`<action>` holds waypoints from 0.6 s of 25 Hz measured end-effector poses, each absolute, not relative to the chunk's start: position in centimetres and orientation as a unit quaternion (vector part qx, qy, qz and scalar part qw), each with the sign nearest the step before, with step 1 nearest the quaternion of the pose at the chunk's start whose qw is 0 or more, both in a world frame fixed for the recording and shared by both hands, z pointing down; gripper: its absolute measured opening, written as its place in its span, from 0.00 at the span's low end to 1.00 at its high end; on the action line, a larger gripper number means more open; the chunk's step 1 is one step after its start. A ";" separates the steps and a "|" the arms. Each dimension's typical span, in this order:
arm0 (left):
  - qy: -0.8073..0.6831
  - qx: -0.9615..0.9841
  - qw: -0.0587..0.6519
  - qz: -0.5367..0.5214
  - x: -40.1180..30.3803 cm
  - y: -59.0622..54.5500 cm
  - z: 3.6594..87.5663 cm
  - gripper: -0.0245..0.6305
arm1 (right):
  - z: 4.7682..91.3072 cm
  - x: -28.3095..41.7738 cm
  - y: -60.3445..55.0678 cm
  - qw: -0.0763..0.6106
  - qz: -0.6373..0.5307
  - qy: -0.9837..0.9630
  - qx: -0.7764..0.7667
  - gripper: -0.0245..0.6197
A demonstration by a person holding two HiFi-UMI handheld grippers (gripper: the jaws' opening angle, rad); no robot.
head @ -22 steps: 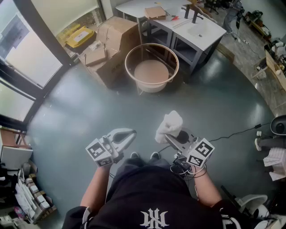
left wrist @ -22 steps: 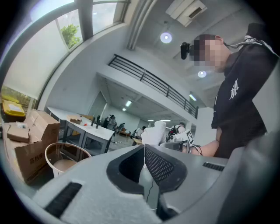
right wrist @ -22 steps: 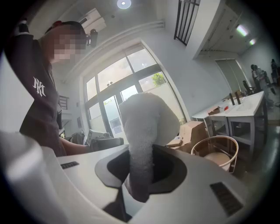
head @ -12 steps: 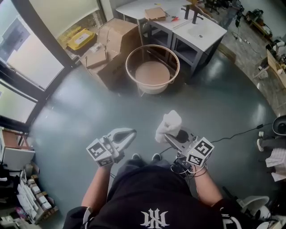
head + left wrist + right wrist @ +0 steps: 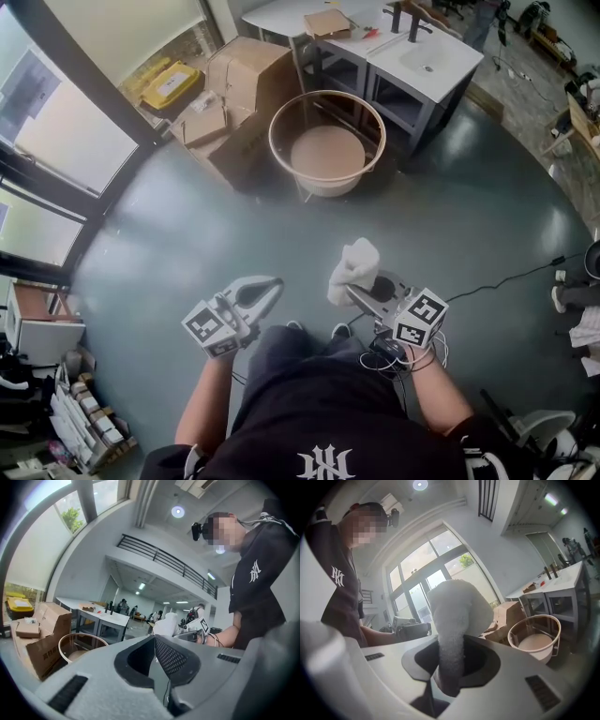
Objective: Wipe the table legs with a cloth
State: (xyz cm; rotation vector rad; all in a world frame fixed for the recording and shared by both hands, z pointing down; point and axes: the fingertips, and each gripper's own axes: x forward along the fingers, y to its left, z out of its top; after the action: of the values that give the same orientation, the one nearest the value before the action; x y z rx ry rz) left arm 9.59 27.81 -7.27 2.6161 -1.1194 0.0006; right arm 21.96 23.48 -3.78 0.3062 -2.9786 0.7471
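Since no leg is in contact with the cloth, I judge the wiping as not yet started; nothing visible says any leg is done.

Left gripper (image 5: 270,285): lower centre-left of head view, jaws closed together, nothing between them. Own view confirms it.

Right gripper (image 5: 352,290): lower centre, jaws clamped on the white cloth (image 5: 354,263). Cloth is bunched and stands up above the jaws, so the free wad is ready as a wiping face. Right gripper view shows the jaws pinching the lower part, fluffy end on top.

White table (image 5: 427,58): upper right of head view, well apart from both grippers. Its grey legs (image 5: 413,120) run down to the floor. Left to do: close the gap, get down low, wipe each leg.

Surroundings, left to right:
- yellow bin (image 5: 169,81), upper left by the window, not in the path.
- cardboard boxes (image 5: 242,89), upper centre-left, stacked just beside the table's left end. I expect they block access to the legs on that side.
- round tub (image 5: 325,141) on a wire frame, upper centre, between the person and the table. Main obstruction; go around on the right.
- black cable (image 5: 506,275) on the floor, right side. Trip risk on that route.
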 end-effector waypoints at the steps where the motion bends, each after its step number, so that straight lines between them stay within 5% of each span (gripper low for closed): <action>1: -0.388 0.910 0.150 0.002 8.7 27.4 -7.1 0.04 | -3.3 21.1 23.0 0.030 0.246 -0.964 0.101 0.18; 15: -0.345 0.928 0.138 0.021 -15.4 10.1 3.5 0.04 | 7.0 -0.8 7.8 0.028 0.264 -0.934 0.239 0.18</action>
State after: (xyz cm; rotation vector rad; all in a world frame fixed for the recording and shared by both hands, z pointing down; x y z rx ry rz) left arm -15.36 10.07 3.54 2.6843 -0.9983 0.0602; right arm -0.81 7.76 6.97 0.7381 -2.8839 0.8152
